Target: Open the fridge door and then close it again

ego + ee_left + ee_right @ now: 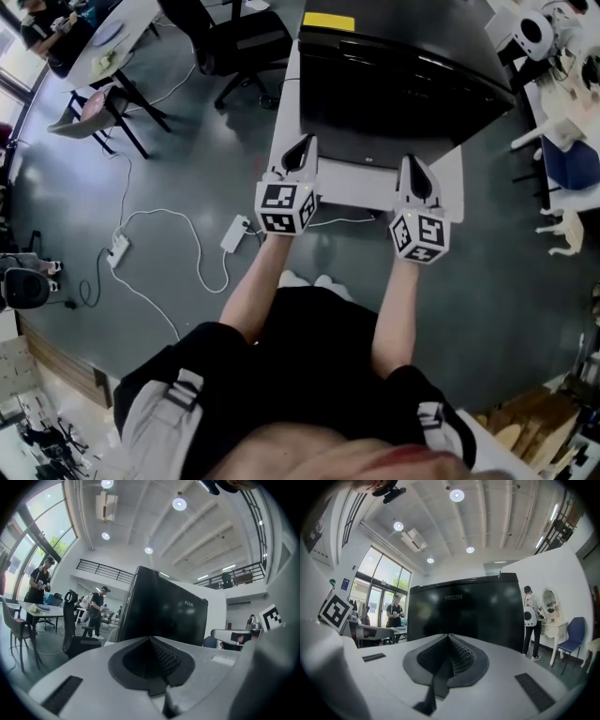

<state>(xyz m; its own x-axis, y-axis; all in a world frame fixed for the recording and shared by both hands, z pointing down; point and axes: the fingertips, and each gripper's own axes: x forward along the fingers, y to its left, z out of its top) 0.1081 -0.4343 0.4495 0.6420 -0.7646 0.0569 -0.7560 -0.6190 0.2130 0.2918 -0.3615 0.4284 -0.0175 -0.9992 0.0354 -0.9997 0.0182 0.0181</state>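
Note:
A black fridge stands in front of me with its door closed, and its glossy front fills the middle of the left gripper view and the right gripper view. My left gripper is shut and empty, held level and pointing at the fridge's left part. My right gripper is shut too, with nothing between its jaws, pointing at the fridge's right part. Both stop a little short of the door. In each gripper view the ribbed pads meet with no gap.
A black office chair stands left of the fridge. White cables and a power strip lie on the grey floor at the left. Tables with people are at the far left. A person and a blue chair are at the right.

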